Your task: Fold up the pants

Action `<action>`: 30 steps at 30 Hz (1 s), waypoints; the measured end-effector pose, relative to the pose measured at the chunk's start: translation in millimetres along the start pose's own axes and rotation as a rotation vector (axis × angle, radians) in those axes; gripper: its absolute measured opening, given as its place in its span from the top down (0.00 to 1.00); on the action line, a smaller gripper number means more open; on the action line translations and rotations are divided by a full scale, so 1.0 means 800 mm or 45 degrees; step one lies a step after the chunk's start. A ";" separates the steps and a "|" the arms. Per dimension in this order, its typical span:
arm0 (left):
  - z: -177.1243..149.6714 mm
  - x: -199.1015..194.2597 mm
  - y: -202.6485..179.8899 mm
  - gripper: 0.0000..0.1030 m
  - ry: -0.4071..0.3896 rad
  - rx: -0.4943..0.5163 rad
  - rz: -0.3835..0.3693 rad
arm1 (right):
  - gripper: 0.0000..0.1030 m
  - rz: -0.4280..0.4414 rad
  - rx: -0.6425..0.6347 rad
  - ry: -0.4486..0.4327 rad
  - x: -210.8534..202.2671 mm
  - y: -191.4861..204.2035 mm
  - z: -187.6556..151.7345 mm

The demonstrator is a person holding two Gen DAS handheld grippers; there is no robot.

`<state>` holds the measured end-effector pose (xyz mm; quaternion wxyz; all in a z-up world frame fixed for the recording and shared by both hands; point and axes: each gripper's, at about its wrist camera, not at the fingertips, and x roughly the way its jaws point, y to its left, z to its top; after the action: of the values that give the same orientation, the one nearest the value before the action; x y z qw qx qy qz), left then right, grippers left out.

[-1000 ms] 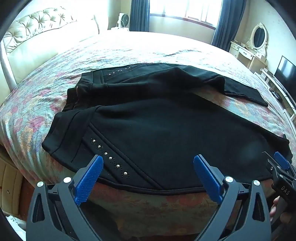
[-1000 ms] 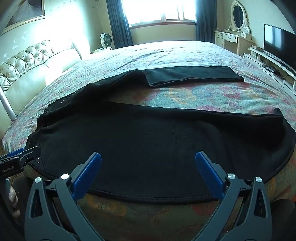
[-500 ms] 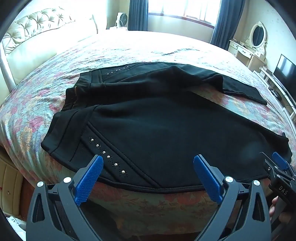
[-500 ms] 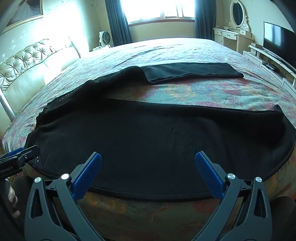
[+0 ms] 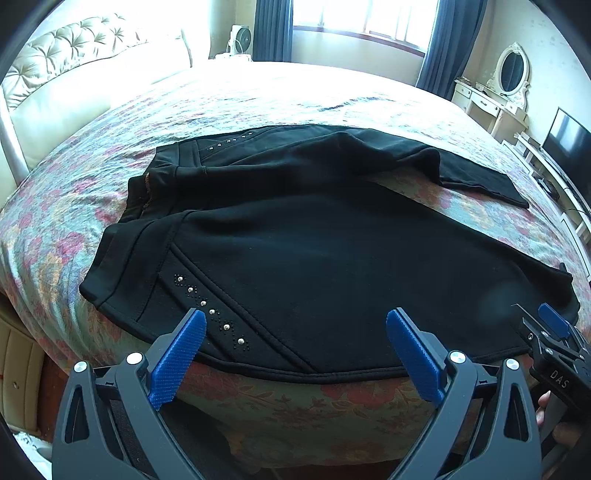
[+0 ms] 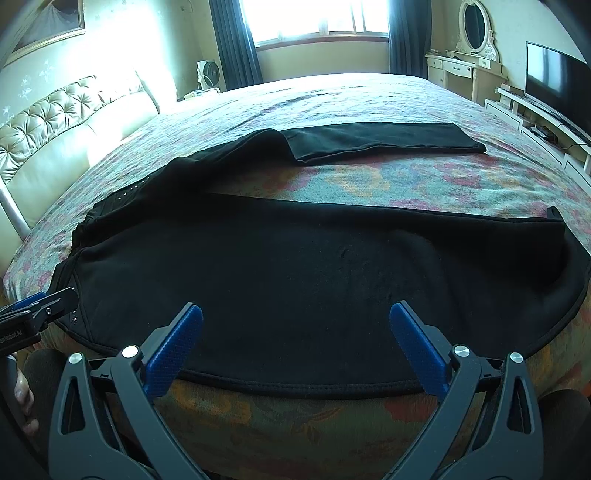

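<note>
Black pants (image 5: 314, 251) spread out flat on the bed (image 5: 258, 99), legs splayed in a V with the far leg (image 6: 380, 142) angled off ahead and the near leg (image 6: 332, 280) running crosswise right in front of both tools; waistband (image 5: 122, 273) with its little row of studs (image 5: 210, 312) sitting just ahead of the left tool (image 5: 295, 354), hem end off past the right tool (image 6: 295, 349); probably laid out like this so one leg can get flipped onto the other as the first fold, so basically nothing folded yet; both tools gaping wide, blue pads well apart, gripping nothing, hovering just short of the near seam edge at the mattress side; guessing one set up for the waist end and one for the leg end, to lift the whole edge evenly instead of dragging it; fabric looks thick and fleecy, likely to hold shape but bunch if pinched too shallow; floral quilted bedspread (image 6: 369, 177) underneath, soft and a bit rumpled, so not much to press against; beyond that a tufted cream headboard (image 5: 74, 48) off to the left, bright window (image 6: 317, 18) with dark curtains straight ahead, white vanity with oval mirror (image 6: 474, 26) and a TV (image 6: 554, 74) off to the right.
</note>
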<state>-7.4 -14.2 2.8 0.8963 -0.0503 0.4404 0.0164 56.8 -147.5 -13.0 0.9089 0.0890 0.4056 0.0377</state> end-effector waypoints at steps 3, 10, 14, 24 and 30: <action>0.000 -0.001 -0.001 0.06 -0.003 0.002 -0.001 | 0.02 0.001 0.001 0.001 0.000 0.000 0.000; 0.001 -0.001 -0.002 0.06 0.004 0.007 -0.004 | 0.02 0.002 0.004 0.002 0.000 -0.001 -0.001; 0.001 0.000 -0.002 0.06 0.006 0.006 -0.004 | 0.02 0.004 0.007 0.010 0.001 -0.002 -0.001; 0.000 0.001 -0.002 0.06 0.011 0.009 -0.007 | 0.02 0.007 0.008 0.020 0.003 0.000 -0.002; 0.000 0.002 -0.002 0.06 0.014 0.012 -0.009 | 0.02 0.008 0.011 0.026 0.005 -0.001 -0.002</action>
<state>-6.4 -15.7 1.8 0.8942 -0.0479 0.4450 0.0110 57.9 -147.1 -17.2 0.9041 0.0937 0.4149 0.0397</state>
